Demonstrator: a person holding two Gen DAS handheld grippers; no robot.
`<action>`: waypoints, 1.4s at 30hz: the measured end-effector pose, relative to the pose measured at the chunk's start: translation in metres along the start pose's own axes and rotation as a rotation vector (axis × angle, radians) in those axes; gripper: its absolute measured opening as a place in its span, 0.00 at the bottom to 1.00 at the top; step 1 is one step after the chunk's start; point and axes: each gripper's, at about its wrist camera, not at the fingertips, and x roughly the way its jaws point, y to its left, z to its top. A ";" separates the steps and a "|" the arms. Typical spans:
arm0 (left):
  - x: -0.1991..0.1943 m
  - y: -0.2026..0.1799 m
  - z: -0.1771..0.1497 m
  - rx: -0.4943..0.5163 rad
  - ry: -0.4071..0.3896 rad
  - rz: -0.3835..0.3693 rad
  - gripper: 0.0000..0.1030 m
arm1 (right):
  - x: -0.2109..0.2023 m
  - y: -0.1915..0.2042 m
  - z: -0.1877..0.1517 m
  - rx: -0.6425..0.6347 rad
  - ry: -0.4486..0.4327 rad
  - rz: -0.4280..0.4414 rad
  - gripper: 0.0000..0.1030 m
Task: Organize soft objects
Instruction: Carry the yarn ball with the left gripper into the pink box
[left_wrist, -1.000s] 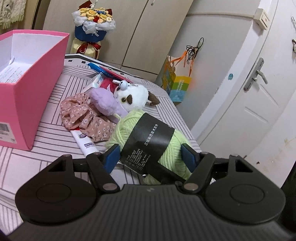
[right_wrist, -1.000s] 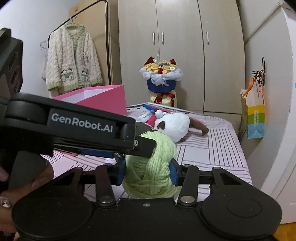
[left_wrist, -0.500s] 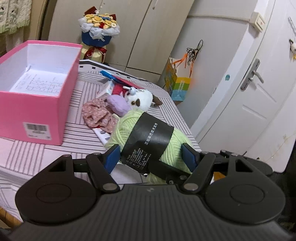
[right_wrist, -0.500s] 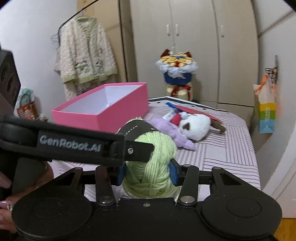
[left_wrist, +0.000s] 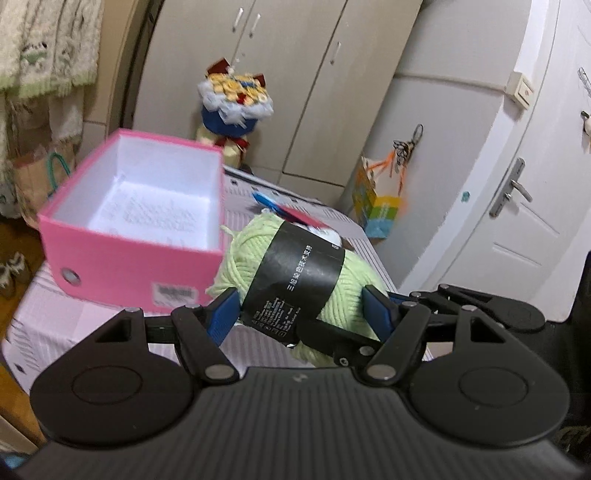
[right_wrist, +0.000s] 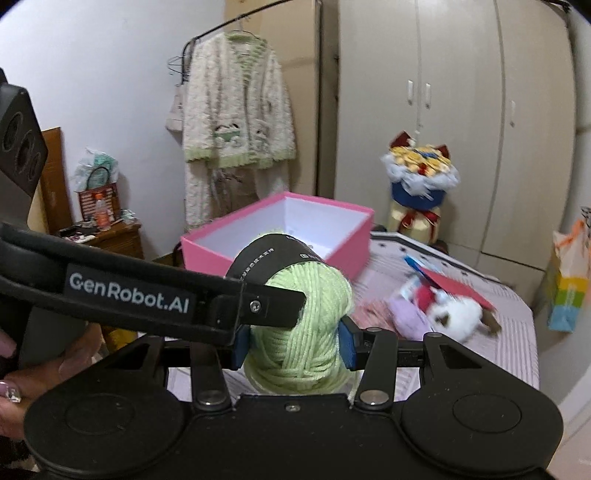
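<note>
Two claws (left_wrist: 299, 310) (right_wrist: 293, 345), one yarn ball (left_wrist: 295, 273)

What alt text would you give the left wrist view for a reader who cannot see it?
The left hand-held gripper clamps a pale green ball of yarn with a black paper band between its blue pads, while the right hand-held gripper grips the same ball from the right. Behind it, an open pink cardboard box with a white interior sits on a striped bedcover.

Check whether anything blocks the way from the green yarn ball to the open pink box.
Nothing visible does. The yarn ball, gripped by both the left gripper and right gripper, is off the bed, and the pink box just beyond it is open-topped, holding only a printed sheet.
</note>
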 end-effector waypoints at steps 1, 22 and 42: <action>-0.003 0.005 0.006 -0.003 -0.004 0.006 0.69 | 0.004 0.003 0.006 -0.006 -0.003 0.006 0.51; 0.069 0.121 0.135 -0.115 -0.019 0.120 0.69 | 0.164 -0.016 0.127 -0.010 0.024 0.178 0.52; 0.228 0.194 0.171 -0.339 0.231 0.185 0.67 | 0.330 -0.065 0.144 -0.152 0.354 0.205 0.52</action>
